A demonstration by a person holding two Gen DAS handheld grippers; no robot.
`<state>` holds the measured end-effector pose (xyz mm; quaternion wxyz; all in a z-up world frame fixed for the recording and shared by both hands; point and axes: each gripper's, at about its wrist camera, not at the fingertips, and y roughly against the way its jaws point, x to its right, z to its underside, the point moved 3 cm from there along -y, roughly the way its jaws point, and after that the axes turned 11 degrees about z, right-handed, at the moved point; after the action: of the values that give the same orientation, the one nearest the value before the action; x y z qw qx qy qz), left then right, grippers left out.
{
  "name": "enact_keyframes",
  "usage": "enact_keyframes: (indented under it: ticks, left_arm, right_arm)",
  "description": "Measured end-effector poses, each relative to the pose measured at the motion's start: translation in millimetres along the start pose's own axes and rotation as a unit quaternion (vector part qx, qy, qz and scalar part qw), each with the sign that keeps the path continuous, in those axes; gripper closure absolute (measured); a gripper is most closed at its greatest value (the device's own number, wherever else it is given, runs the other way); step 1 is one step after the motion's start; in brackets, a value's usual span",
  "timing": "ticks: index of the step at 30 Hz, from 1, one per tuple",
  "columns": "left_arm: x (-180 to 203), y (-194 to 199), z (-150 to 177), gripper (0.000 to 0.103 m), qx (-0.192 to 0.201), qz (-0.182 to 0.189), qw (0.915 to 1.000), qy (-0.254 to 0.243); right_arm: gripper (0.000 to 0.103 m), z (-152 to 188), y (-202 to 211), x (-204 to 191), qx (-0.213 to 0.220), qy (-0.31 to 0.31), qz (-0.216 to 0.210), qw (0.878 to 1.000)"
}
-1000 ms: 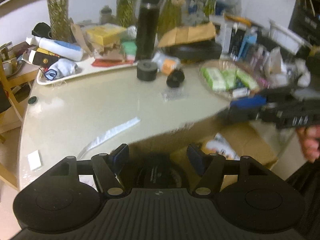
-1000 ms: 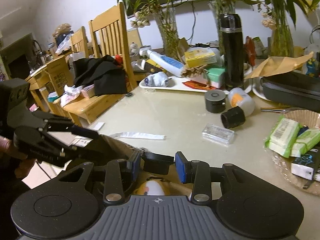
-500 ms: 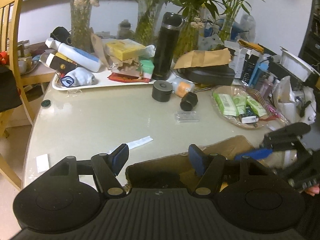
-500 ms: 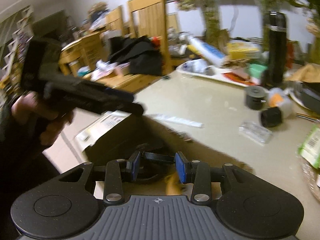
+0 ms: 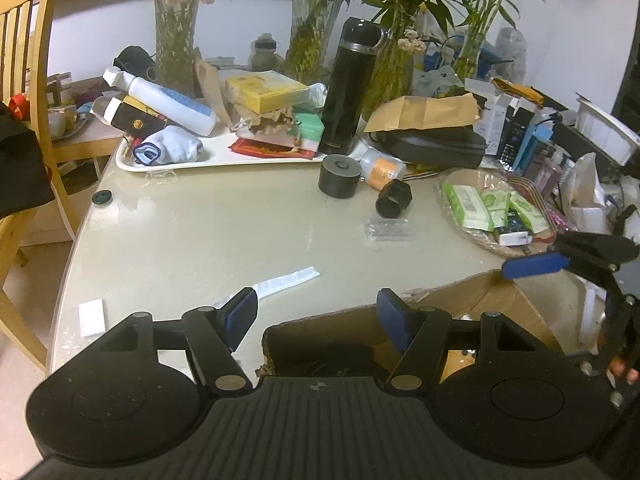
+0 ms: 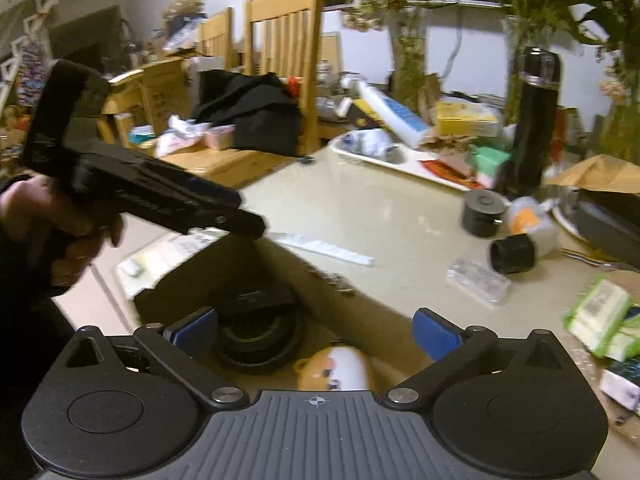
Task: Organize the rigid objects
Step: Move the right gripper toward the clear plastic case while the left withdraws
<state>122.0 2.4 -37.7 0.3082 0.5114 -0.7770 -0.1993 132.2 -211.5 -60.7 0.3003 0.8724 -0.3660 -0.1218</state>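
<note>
Holding both my grippers over cardboard box (image 5: pixel 472 300) at table (image 5: pixel 208 240) edge: left gripper (image 5: pixel 318 318) jaws spread, empty; right gripper (image 6: pixel 316 330) likewise.

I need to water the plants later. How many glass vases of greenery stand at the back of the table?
4, along the back edge: far-left vase, second vase, third vase behind the black flask, right vase. More may be hidden.

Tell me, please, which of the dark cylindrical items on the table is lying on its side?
The small black cylinder beside the clear plastic case: its open end faces sideways. The squat grey canister and the tall black flask both stand upright.
</note>
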Motion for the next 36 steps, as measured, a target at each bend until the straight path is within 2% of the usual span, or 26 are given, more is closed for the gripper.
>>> enact_keyframes:
  ticks: [4, 11, 19, 32, 36]
  left_arm:
    - [0.1, -1.8, 0.8, 0.038, -0.003, -0.002, 1.0000, -0.002]
    - [-1.0, -2.5, -0.8, 0.038, 0.006, -0.001, 1.0000, 0.003]
    - [1.2, -3.4, -6.6, 0.037, 0.023, 0.012, 0.9994, 0.021]
    - [3.2, -2.0, -9.1, 0.037, 0.037, 0.010, 0.9989, 0.027]
    - [1.1, -2.6, -8.9, 0.037, 0.034, 0.007, 0.9991, 0.026]
  right_arm:
    - [0.000, 0.2, -7.4, 16.6, -0.009, -0.029, 0.055, 0.998]
    - [0.000, 2.6, -12.6, 47.2, -0.012, -0.088, 0.102, 0.991]
    - [0.000, 1.4, -9.9, 61.3, 0.007, -0.120, 0.119, 0.986]
    - [0.000, -6.3, -24.6, 64.4, 0.018, -0.093, 0.150, 0.984]
    - [0.000, -10.9, -34.7, 69.9, 0.012, -0.091, 0.148, 0.985]
